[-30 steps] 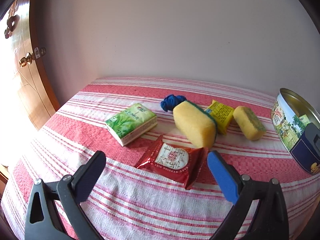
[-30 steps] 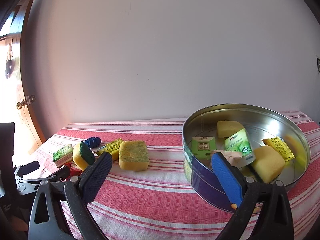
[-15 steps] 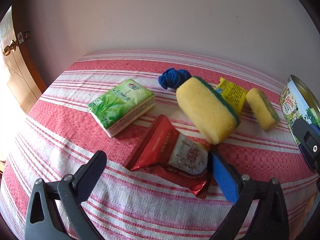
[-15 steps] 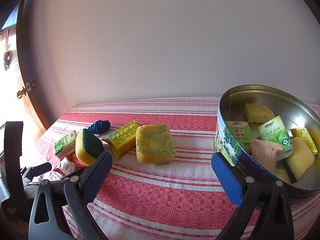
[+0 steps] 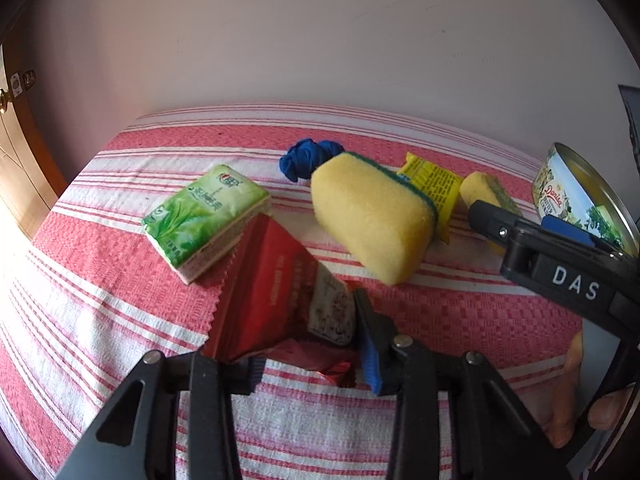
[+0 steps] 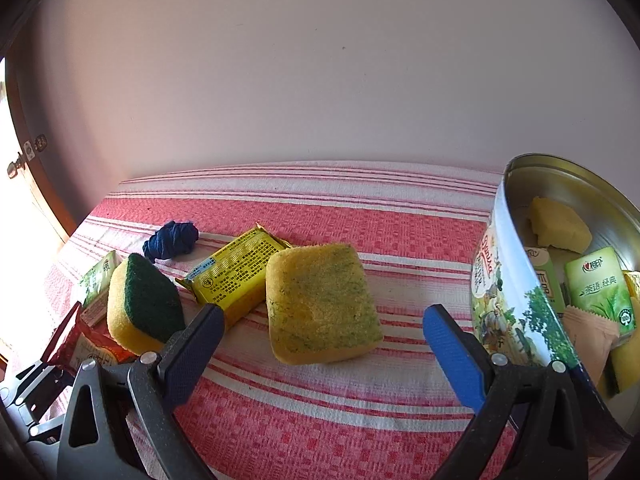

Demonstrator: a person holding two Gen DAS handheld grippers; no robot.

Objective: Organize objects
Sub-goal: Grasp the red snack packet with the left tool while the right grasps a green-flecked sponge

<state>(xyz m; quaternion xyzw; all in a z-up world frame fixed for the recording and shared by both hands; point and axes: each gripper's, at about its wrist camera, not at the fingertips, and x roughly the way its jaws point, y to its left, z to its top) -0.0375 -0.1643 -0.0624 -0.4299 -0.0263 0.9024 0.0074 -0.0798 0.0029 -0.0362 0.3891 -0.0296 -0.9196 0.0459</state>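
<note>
Red snack packet (image 5: 276, 296) on the striped table (image 5: 460, 312), pinched by the left gripper (image 5: 308, 356).
Left jaws closing, packet tilted up between them, apparently lifted at one edge. Right gripper (image 6: 320, 336) wide, holding nothing, over the worn yellow sponge (image 6: 320, 304); tin (image 6: 516, 304) to its right, green-backed sponge (image 6: 144, 304) to its left.

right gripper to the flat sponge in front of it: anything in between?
Nothing visible. The right gripper stands open, and the flat sponge lies just ahead of the jaws on bare cloth. The yellow packet touches the sponge's left edge; the tin stands off to the right.
</note>
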